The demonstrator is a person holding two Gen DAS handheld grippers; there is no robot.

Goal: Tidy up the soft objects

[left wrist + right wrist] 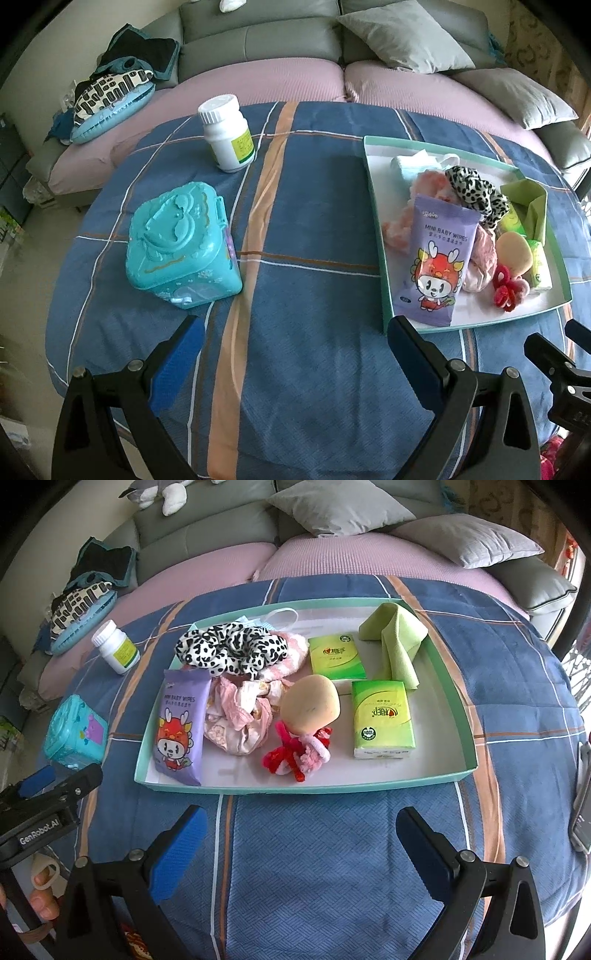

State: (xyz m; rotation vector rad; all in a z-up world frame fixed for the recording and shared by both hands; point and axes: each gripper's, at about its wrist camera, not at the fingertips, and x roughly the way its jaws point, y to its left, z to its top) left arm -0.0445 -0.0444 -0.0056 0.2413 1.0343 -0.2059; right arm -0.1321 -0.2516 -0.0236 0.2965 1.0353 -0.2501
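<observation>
A teal-rimmed white tray (466, 716) (373, 184) on the blue plaid cloth holds soft things: a purple baby wipes pack (181, 725) (436, 258), a leopard-print scrunchie (232, 650), pink fabric (236, 720), a beige sponge (312, 705), a red and pink fuzzy toy (299, 753), two green tissue packs (380, 720) (336, 657), a green cloth (397, 642) and a face mask (417, 162). My left gripper (295, 347) is open and empty over the cloth left of the tray. My right gripper (301, 845) is open and empty in front of the tray.
A teal plastic box (181, 243) and a white pill bottle (227, 133) stand on the cloth left of the tray. A sofa with grey cushions (340, 506) and a pile of clothes (118, 85) lies behind. A phone (583, 812) sits at the right edge.
</observation>
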